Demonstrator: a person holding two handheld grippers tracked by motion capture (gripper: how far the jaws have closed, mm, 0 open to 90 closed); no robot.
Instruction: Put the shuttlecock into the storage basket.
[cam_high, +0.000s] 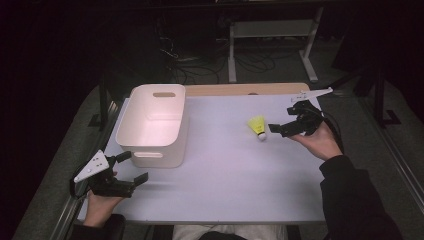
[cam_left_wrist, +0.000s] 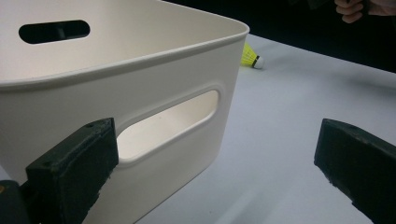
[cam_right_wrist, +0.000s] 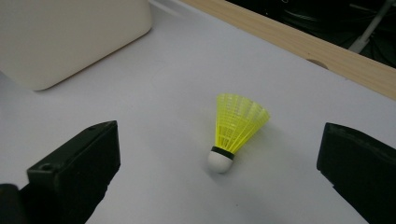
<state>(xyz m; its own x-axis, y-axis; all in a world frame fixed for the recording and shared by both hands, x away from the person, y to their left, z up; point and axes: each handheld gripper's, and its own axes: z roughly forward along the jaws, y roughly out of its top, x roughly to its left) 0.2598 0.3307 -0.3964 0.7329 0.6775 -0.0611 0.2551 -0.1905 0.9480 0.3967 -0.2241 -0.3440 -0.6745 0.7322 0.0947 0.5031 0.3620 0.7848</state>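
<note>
- So the table (cam_high: 225, 190) has a plain white top, with a strip of bare wood (cam_high: 240, 89) showing along the far edge.
- Room around it is really dark. Beyond the far edge you can make out a grey floor with a tangle of cables (cam_high: 200, 62) and the white legs of another desk (cam_high: 272, 40).
- White plastic bin (cam_high: 152, 125) sits on the left half of the table, open top, with slot handles in its near and far walls. Looks empty from above.
- Yellow shuttlecock (cam_high: 258, 127) lies on its side on the right half of the table, well apart from the bin. In the high view its white cork tip points toward the near-right and the yellow skirt flares toward the far-left, so its long axis runs diagonally across the table.
- Right gripper (cam_high: 280, 129) is held just to the right of the shuttlecock, aimed left at it. Jaws are spread wide; in the right gripper view the shuttlecock (cam_right_wrist: 236, 128) lies between them but touches neither.
- Left gripper (cam_high: 132, 167) hangs at the near-left corner, right by the bin's near wall. Jaws are spread wide too, nothing in them. In the left gripper view the bin's handle slot (cam_left_wrist: 170, 123) is straight ahead.
</note>
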